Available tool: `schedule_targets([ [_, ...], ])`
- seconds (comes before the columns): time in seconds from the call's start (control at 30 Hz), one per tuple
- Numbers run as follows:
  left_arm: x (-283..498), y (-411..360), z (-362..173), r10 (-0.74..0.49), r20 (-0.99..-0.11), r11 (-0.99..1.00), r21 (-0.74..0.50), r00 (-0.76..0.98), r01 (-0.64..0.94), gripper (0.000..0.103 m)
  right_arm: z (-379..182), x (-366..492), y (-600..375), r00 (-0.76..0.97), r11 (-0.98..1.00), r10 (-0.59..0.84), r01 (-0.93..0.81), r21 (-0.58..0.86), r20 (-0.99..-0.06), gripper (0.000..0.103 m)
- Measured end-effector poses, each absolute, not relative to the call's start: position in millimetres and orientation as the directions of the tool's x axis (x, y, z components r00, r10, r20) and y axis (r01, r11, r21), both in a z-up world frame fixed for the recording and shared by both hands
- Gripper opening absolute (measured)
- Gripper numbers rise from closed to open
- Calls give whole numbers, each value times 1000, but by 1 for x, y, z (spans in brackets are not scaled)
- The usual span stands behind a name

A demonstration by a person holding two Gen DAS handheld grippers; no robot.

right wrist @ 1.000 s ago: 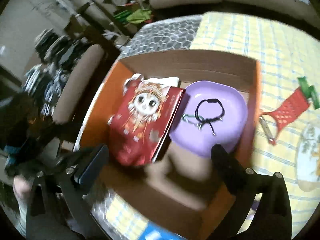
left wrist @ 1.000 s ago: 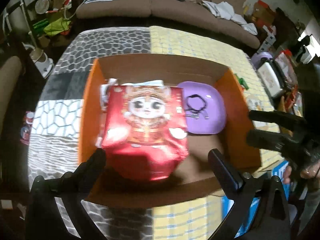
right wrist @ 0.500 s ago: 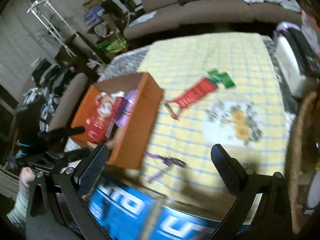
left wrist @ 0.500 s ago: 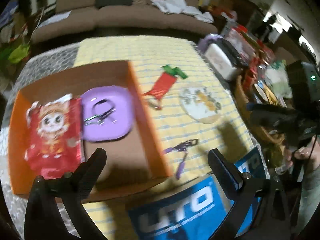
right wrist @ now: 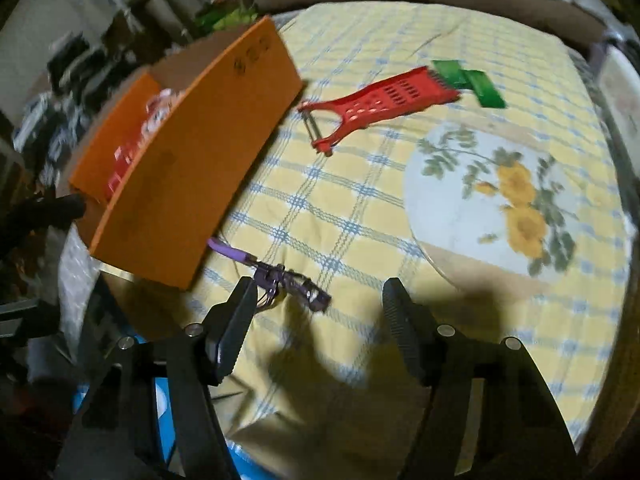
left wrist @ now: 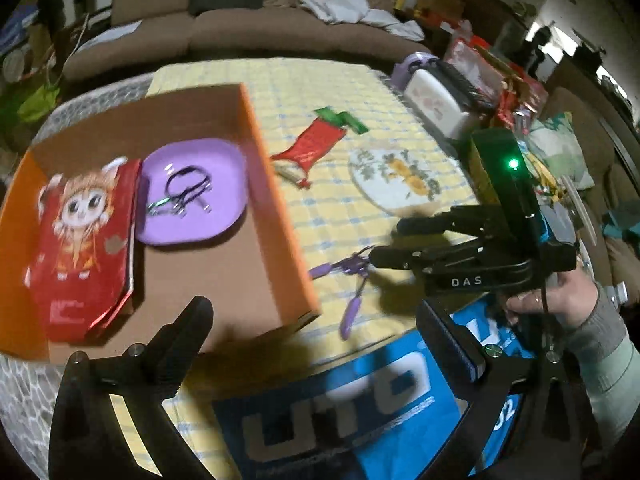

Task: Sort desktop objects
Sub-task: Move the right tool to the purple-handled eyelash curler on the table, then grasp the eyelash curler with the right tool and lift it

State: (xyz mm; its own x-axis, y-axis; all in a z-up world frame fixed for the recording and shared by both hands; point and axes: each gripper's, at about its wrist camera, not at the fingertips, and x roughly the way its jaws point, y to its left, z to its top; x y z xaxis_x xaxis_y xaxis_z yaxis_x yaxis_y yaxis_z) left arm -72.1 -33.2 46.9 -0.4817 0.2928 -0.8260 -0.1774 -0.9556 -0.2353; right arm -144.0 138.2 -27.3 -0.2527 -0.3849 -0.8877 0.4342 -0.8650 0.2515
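My right gripper [right wrist: 316,312] hangs over the purple eyelash curler [right wrist: 280,278]; its jaws are closing, not yet pressing it. The curler's handles are partly hidden behind my left finger, and blur smears its details. It lies on the yellow checked table [right wrist: 360,184] just beside the orange box [right wrist: 192,168], long axis slanting from the box toward its curved head. My left gripper [left wrist: 316,344] stands wide apart, empty.
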Motion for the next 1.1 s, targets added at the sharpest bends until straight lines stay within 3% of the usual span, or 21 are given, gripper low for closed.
schedule_targets([
  [0.07,-71,-38,45,289,-826,-957,-235,-484,-169,103,-34,-147,128,-232,-853,-372,468,232,-899,56],
  [0.13,-69,-39,43,293,-823,-956,-242,-486,-167,103,-36,-146,122,-211,-838,-378,492,236,-901,25],
  [0.17,-69,-39,43,298,-821,-954,-247,-486,-169,103,-34,-146,120,-198,-828,-401,496,261,-895,20],
  [0.33,-67,-28,45,311,-816,-949,-242,-487,-200,102,-23,-146,137,-186,-834,-469,416,364,-863,7],
  [0.5,-66,-9,51,312,-808,-945,-209,-499,-253,101,6,-139,169,-233,-831,-525,351,433,-818,5],
  [0.63,-63,15,57,318,-794,-930,-156,-518,-333,89,34,-133,183,-261,-812,-565,342,472,-782,5],
  [0.73,-61,32,61,334,-786,-913,-132,-520,-386,74,56,-128,190,-278,-798,-590,340,497,-758,5],
  [0.8,-65,41,61,328,-791,-912,-123,-517,-391,58,69,-125,190,-283,-792,-599,346,503,-749,5],
  [0.87,-72,43,58,334,-799,-911,-138,-500,-388,24,84,-120,190,-283,-782,-612,356,511,-739,5],
  [0.9,-76,43,57,350,-800,-908,-162,-488,-386,17,89,-119,188,-282,-779,-615,363,511,-737,5],
  [1.1,-80,20,69,466,-746,-877,-319,-476,-359,15,116,-111,180,-301,-781,-609,388,489,-734,5],
])
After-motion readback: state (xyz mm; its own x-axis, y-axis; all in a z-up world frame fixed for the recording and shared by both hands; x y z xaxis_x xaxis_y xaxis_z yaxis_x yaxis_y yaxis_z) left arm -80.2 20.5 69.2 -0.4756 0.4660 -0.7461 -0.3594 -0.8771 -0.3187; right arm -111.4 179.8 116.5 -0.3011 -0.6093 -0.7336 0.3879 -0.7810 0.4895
